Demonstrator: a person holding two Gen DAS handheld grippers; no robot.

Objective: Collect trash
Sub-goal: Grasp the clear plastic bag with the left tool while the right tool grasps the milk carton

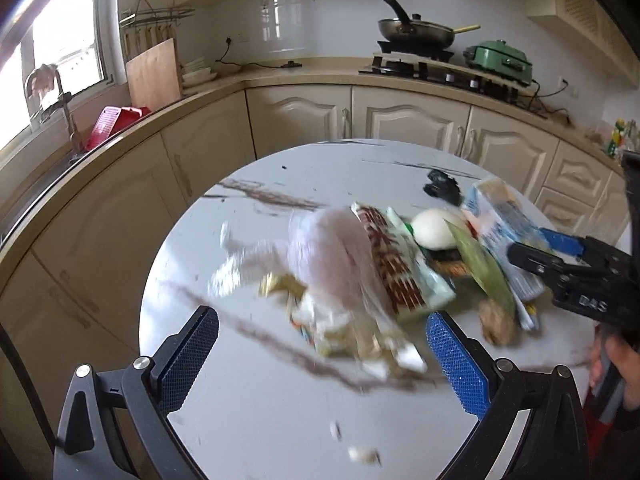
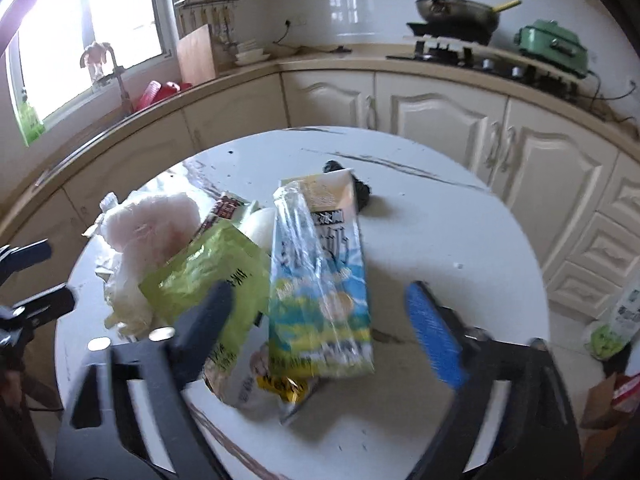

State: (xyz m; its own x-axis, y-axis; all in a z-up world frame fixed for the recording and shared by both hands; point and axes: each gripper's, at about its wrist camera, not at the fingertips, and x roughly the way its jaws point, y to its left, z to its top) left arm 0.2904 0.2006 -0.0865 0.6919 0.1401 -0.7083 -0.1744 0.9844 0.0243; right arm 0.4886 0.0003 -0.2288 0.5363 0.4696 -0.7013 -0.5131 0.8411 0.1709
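A heap of trash lies on the round white table [image 1: 256, 412] [image 2: 452, 240]. It holds a blue and yellow milk carton [image 2: 320, 280] [image 1: 496, 216], a green bag [image 2: 208, 276], a whitish plastic bag [image 1: 332, 256] [image 2: 152, 224], a red and white wrapper [image 1: 396, 264], a white round lump [image 1: 434, 228] and a black crumpled piece [image 2: 360, 188]. My left gripper [image 1: 324, 360] stands open just short of the heap's near edge. My right gripper [image 2: 320, 332] is open astride the carton's near end, and its pads do not press on it. In the left wrist view the right gripper [image 1: 536, 246] reaches in from the right.
Cream cabinets and a counter curve behind the table, with a wok on the stove [image 1: 416, 32], a green cooker [image 1: 500, 60], a wooden board [image 1: 154, 74] and a red basket [image 1: 116, 120]. Crumbs [image 1: 362, 454] lie near the table's front. A brown paper bag [image 2: 608, 404] stands on the floor at right.
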